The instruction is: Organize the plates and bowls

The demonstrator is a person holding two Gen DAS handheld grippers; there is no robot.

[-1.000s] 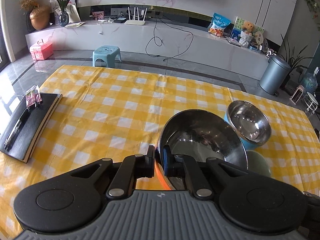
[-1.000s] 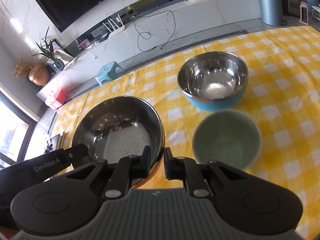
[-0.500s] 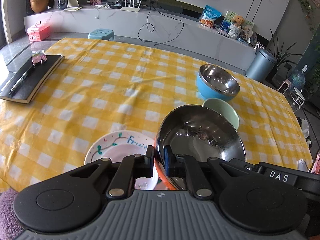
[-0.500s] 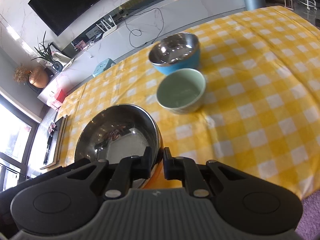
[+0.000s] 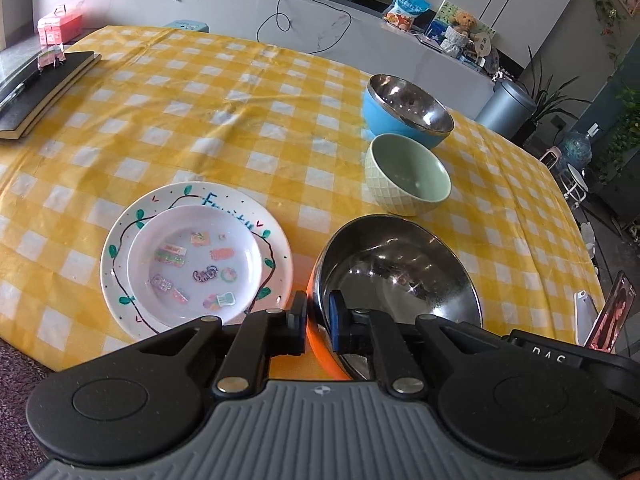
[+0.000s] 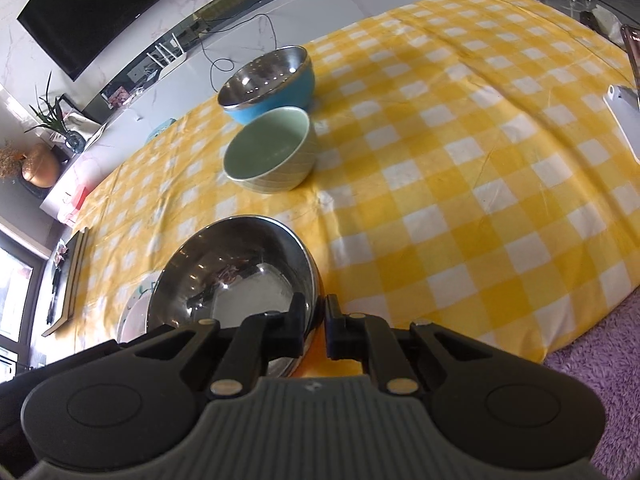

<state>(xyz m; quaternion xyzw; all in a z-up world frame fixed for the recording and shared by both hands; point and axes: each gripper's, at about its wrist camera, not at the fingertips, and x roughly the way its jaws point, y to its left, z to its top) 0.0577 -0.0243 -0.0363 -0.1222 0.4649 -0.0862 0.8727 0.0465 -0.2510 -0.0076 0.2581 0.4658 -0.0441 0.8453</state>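
Note:
A steel bowl with an orange outside [image 5: 396,276] [image 6: 232,276] hangs low over the near part of the yellow checked table. My left gripper [image 5: 318,316] is shut on its left rim, one pad inside and one outside. My right gripper [image 6: 316,320] is shut on the opposite rim in the same way. Left of the bowl a small pale plate with stickers [image 5: 196,264] lies on a larger white plate with a drawn vine [image 5: 200,200]. A pale green bowl [image 5: 408,172] [image 6: 268,152] and a blue steel-lined bowl [image 5: 408,108] [image 6: 268,80] stand farther back.
A black notebook [image 5: 36,88] lies at the table's far left. A phone [image 5: 612,316] and a white object [image 6: 624,116] sit at the right edge. A purple rug [image 6: 600,340] lies beyond the near table edge. A bin and a TV bench stand behind.
Both grippers carried the orange steel bowl back toward the near table edge and lower. The stacked plates came into the left wrist view. The green and blue bowls now lie farther away.

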